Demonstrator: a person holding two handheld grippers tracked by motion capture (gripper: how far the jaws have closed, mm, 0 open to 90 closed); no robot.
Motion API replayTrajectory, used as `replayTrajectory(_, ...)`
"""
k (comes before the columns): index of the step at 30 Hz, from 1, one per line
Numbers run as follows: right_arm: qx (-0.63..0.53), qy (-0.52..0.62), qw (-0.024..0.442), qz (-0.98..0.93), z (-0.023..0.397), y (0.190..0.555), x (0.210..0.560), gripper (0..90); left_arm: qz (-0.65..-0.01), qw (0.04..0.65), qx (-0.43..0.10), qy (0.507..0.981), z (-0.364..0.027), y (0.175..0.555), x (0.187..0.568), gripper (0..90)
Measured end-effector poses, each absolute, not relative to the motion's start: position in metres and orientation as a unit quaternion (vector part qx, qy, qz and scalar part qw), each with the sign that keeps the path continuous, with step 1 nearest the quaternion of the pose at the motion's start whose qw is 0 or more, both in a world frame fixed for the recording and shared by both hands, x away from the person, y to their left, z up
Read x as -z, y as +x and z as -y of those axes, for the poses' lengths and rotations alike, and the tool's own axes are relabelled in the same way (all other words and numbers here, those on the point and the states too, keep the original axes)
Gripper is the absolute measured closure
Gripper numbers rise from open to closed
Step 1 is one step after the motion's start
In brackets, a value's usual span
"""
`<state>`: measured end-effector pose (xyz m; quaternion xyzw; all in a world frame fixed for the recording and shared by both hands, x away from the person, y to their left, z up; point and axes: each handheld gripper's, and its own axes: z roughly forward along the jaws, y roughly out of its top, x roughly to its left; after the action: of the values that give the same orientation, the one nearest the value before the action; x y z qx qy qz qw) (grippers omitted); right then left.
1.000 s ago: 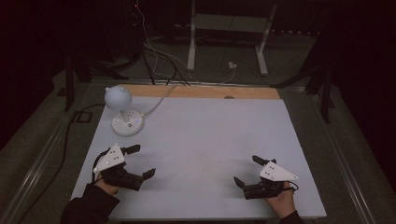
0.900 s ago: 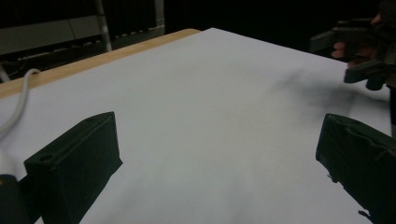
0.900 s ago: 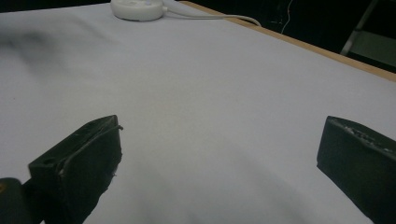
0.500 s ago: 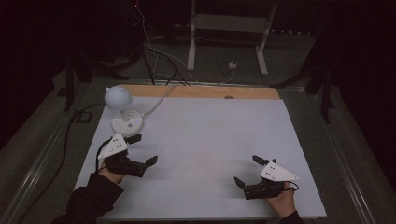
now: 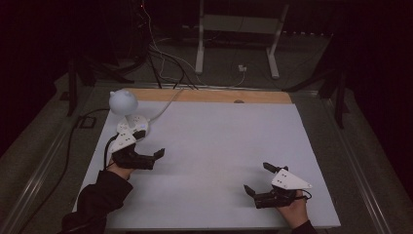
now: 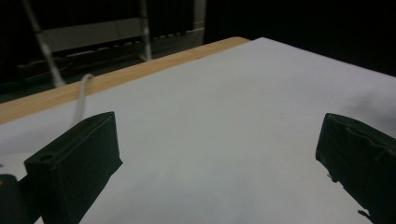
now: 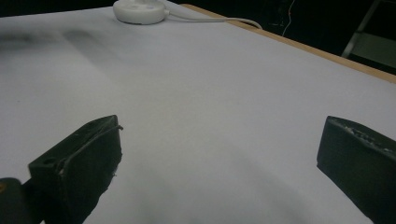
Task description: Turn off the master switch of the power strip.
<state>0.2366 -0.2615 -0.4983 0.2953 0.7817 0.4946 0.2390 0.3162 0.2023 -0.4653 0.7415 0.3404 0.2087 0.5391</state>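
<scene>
A white desk lamp with a round head (image 5: 122, 101) and a flat round base (image 5: 132, 126) stands at the far left of the white table (image 5: 219, 141). My left gripper (image 5: 150, 144) hovers just in front of that base, open, with nothing between its jaws. Its own view has my left gripper (image 6: 217, 158) over bare white tabletop. My right gripper (image 5: 258, 178) is near the front right edge, held in a hand, also open and empty. In the right gripper view my right gripper (image 7: 217, 163) points across the table at the lamp base (image 7: 140, 10).
The lamp's white cable (image 5: 168, 100) runs off over the wooden strip (image 5: 209, 96) at the table's back edge. Beyond that edge are floor cables and a metal stand (image 5: 234, 29). A black cable (image 5: 73, 131) lies left of the table.
My left gripper has moved away from the front edge toward the lamp base, and the sleeve reaches further in. The right gripper has barely shifted.
</scene>
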Motion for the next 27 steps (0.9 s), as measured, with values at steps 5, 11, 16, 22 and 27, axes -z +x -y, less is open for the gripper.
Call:
replayTrajectory(5, -0.495, 0.295, 0.240, -0.781, 0.262, 0.236, 0.498, 0.0, -0.358, 0.531, -0.223, 0.735, -0.202, 0.327, 0.471, 0.3)
replayTrajectory(11, -0.496, 0.295, 0.237, -0.781, 0.262, 0.236, 0.498, 0.0, -0.377, 0.522, -0.242, 0.725, -0.203, 0.337, 0.474, 0.3)
replayTrajectory(16, -0.495, 0.293, 0.237, -0.782, 0.261, 0.236, 0.498, 0.0, -0.394, 0.513, -0.254, 0.719, -0.206, 0.349, 0.477, 0.3)
replayTrajectory(22, -0.498, 0.297, 0.239, -0.779, 0.262, 0.236, 0.498, 0.0, -0.407, 0.496, -0.256, 0.723, -0.208, 0.362, 0.480, 0.3)
replayTrajectory(27, -0.497, 0.297, 0.237, -0.780, 0.261, 0.236, 0.498, 0.0, -0.421, 0.484, -0.272, 0.717, -0.209, 0.371, 0.483, 0.3)
